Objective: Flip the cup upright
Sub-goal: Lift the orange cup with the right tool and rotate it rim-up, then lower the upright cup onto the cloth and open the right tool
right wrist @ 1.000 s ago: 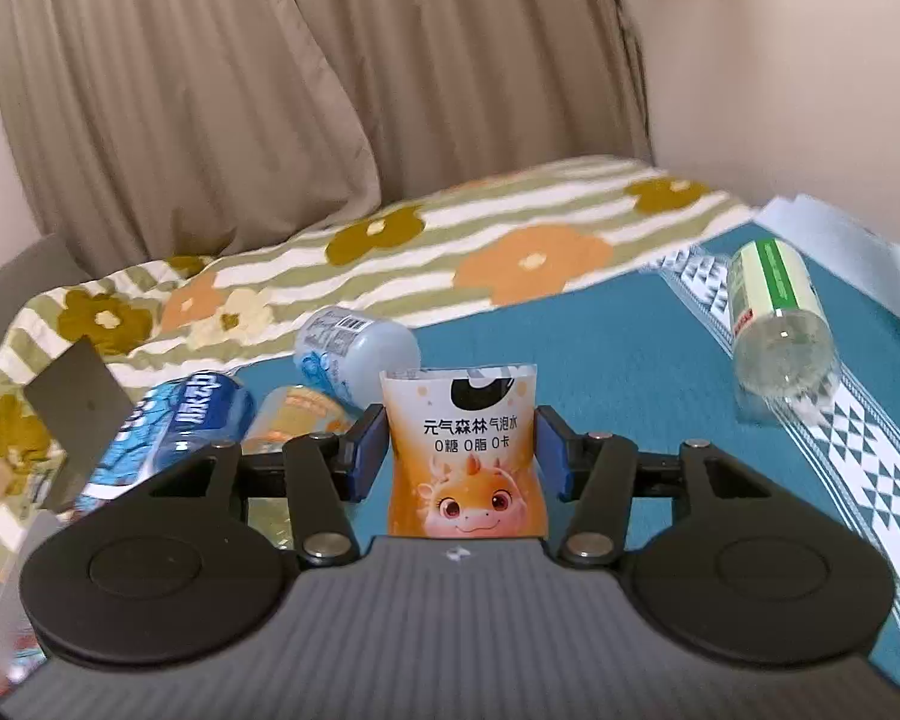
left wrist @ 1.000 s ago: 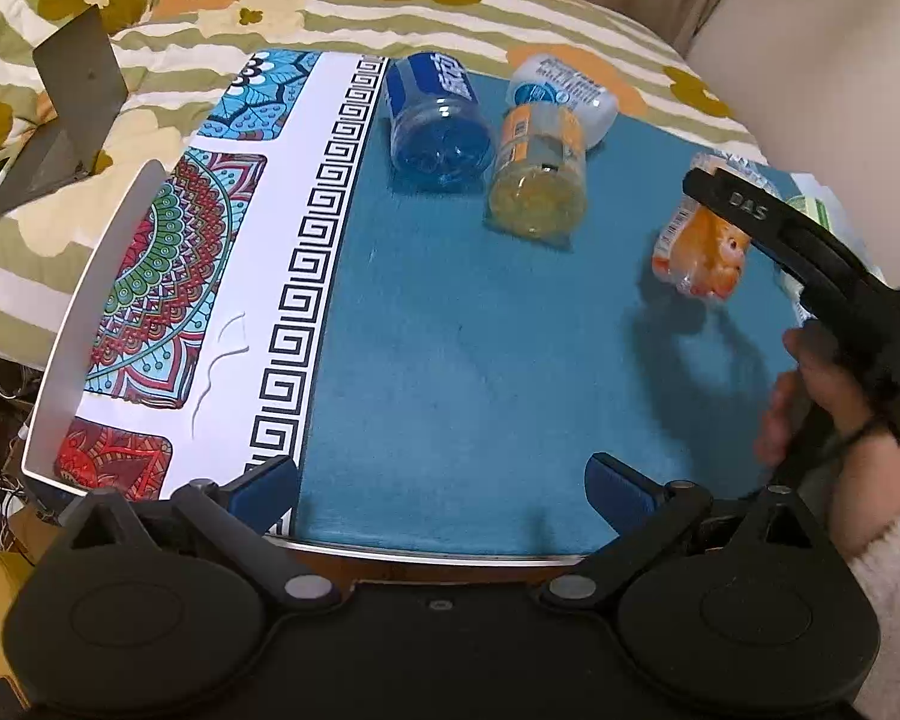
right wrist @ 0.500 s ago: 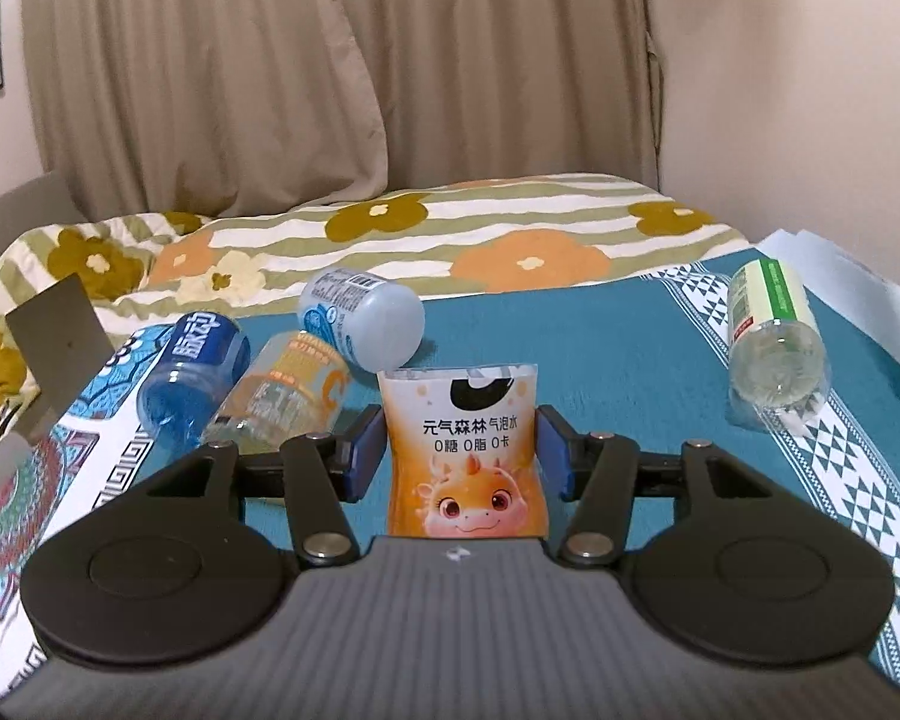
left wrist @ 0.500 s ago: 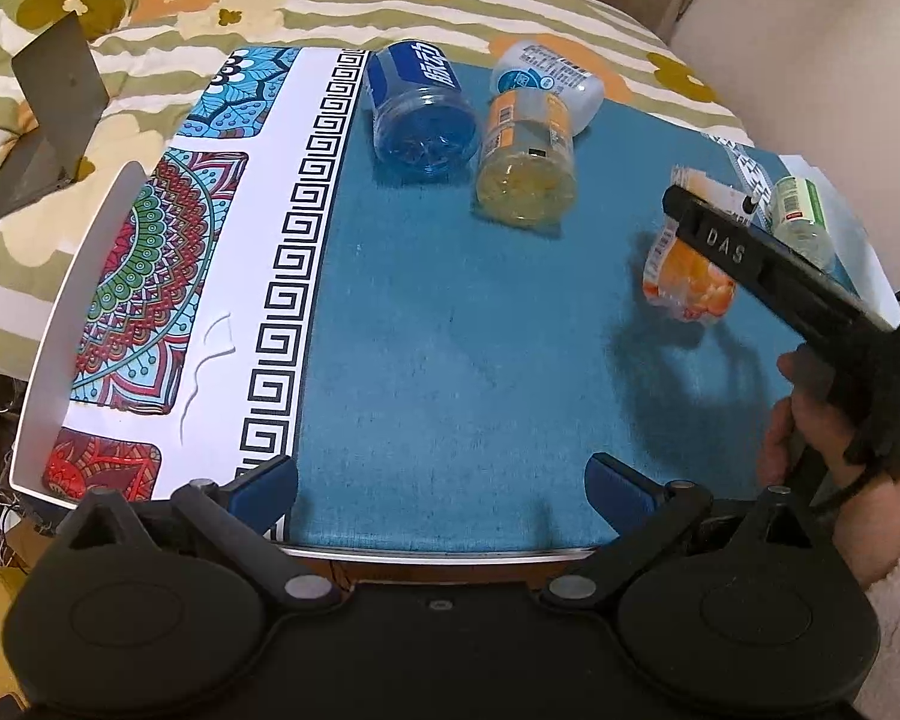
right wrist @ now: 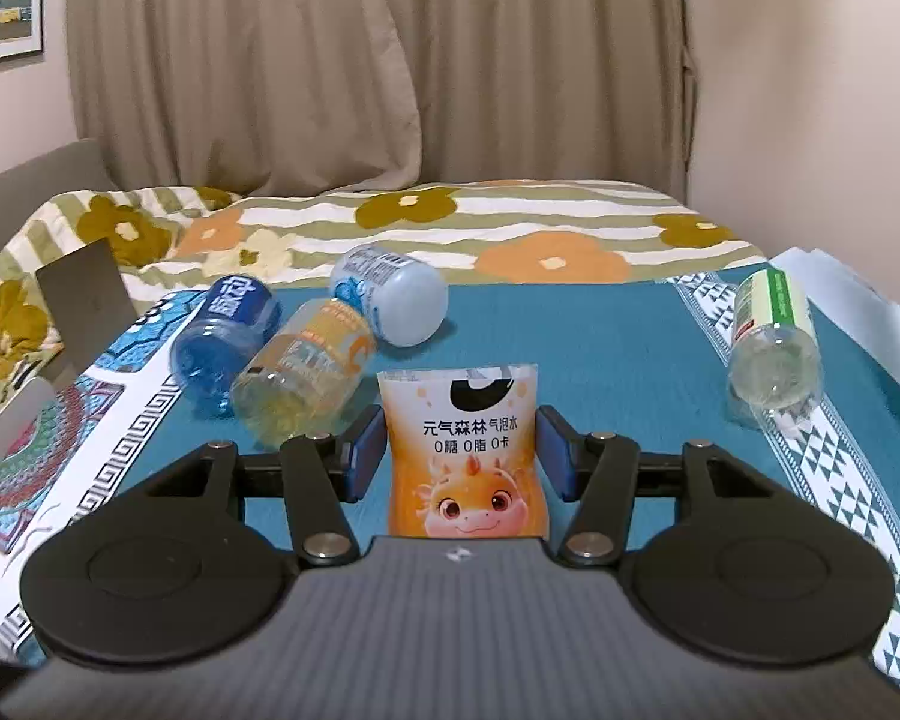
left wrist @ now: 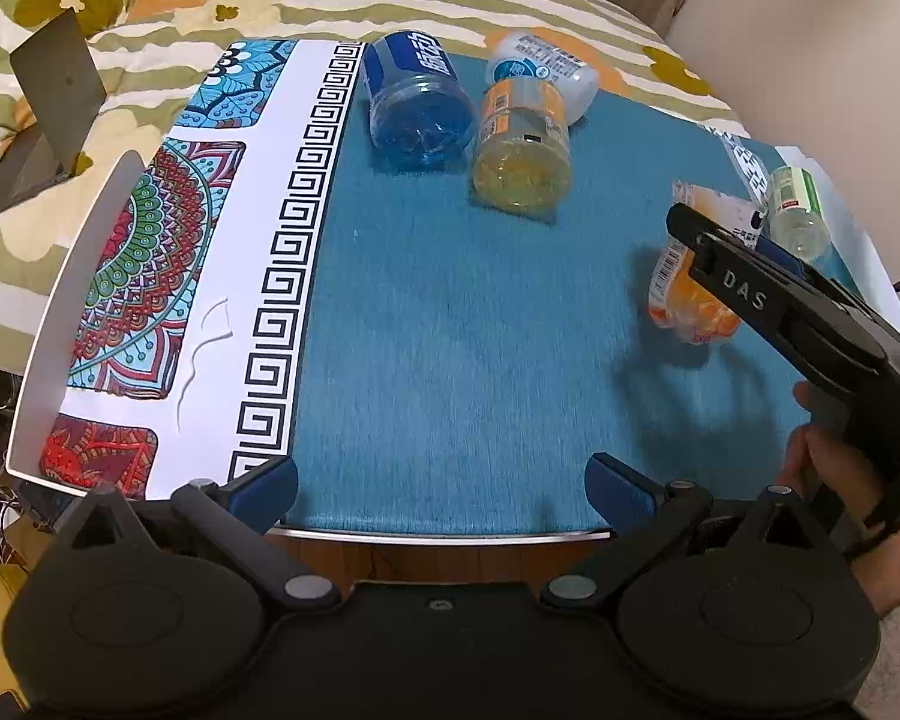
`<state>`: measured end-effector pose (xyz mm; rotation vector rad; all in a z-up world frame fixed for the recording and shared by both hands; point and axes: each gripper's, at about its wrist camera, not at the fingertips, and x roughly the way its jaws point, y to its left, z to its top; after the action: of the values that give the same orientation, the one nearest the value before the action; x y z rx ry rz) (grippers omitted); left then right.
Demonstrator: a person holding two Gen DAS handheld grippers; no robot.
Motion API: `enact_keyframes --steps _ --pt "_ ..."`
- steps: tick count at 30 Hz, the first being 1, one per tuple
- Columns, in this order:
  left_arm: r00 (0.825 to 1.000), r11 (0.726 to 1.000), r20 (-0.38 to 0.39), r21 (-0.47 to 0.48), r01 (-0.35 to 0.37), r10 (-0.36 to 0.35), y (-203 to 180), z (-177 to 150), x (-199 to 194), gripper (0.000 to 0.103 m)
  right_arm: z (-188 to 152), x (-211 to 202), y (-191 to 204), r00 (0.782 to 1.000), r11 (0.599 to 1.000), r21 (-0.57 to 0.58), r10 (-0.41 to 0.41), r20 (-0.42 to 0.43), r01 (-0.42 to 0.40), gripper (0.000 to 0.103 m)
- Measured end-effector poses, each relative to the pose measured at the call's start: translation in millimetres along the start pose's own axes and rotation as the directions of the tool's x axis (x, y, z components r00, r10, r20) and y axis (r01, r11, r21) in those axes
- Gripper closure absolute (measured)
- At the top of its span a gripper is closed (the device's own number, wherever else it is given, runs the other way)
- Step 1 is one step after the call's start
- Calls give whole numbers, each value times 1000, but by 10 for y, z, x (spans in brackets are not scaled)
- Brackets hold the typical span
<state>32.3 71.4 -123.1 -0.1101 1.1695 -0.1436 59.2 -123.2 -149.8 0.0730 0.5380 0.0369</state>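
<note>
Two blue pads of the right tool (right wrist: 459,450) clamp the orange cup (right wrist: 465,450), upright over the desk (left wrist: 450,330) — best lowered level until its base seats, then released. Left tool (left wrist: 441,489) hangs open, empty, near the desk's edge.

table (left wrist: 450,534) | teal cloth (left wrist: 450,330) | four cut bottles on their sides (left wrist: 420,102), orange cup (right wrist: 465,450)

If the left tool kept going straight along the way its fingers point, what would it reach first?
Probably bare teal tablecloth: the open left tool has nothing between its fingers. Farther on, roughly in line, lies the yellow clear plastic bottle on its side, though depth is hard to judge.
</note>
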Motion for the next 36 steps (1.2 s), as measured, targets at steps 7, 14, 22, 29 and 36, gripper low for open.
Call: enact_keyframes --steps 7,14,22,29,36 --pt "1000 1000 -9 13 11 -11 -60 -33 28 0 -97 -117 -25 999 997 -65 32 30 -30 34" --pt "1000 1000 -10 27 9 -9 -107 -50 27 0 -125 -151 -98 999 997 -72 33 -13 -34 34" --pt "1000 999 -9 34 11 -11 -156 -63 36 0 -211 -196 -132 999 996 -83 31 -29 -33 34" --pt "1000 1000 3 30 4 -4 -179 -59 -30 0 -203 -188 -124 998 996 -80 25 -51 -29 12" --pt "998 1000 60 31 4 -6 -276 7 -286 0 -56 -304 -196 994 998 -56 28 -109 -34 3"
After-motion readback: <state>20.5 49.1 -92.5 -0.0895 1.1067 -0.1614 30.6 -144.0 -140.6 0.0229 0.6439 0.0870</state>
